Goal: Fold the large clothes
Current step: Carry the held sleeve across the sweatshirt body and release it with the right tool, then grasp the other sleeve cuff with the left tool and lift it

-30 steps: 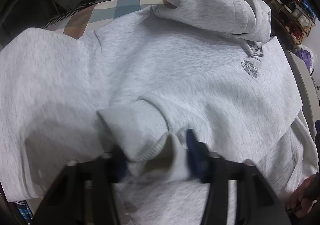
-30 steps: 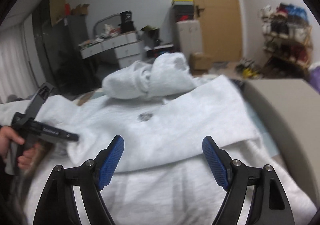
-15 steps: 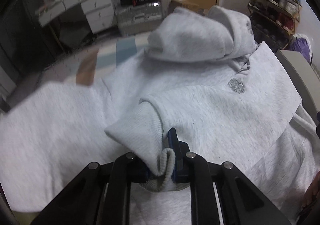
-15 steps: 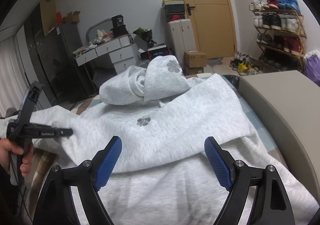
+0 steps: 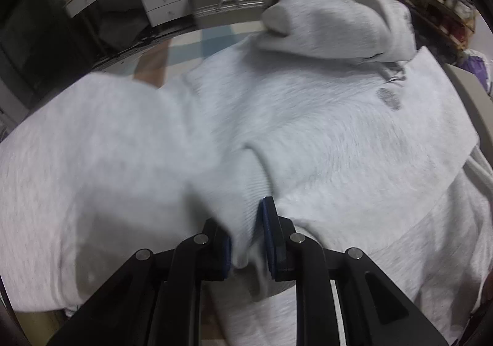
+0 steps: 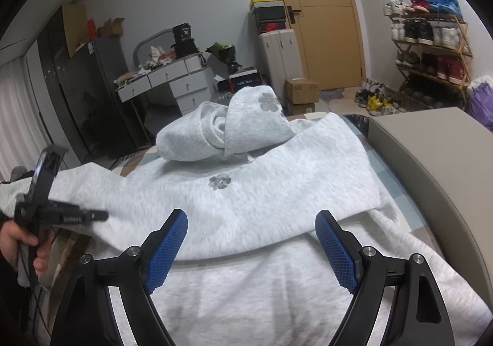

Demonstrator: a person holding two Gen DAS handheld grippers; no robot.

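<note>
Item: grey hoodie (image 5: 323, 130), lying spread ahead of both tools. Left gripper (image 5: 246, 241) is clamping the ribbed sleeve cuff (image 5: 243, 192), its jaws having just been closing. Right gripper (image 6: 251, 250) is hovering agape, empty. Step: sleeve fold. Next, likely: carrying cuff across the chest.

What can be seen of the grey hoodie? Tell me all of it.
The hoodie is pale heathered grey fleece, spread over a bed, hood bunched at the far end. Flower emblems mark chest and hood. One side is folded across the front. The left gripper pinches its ribbed sleeve cuff; the right gripper hovers open above.
</note>
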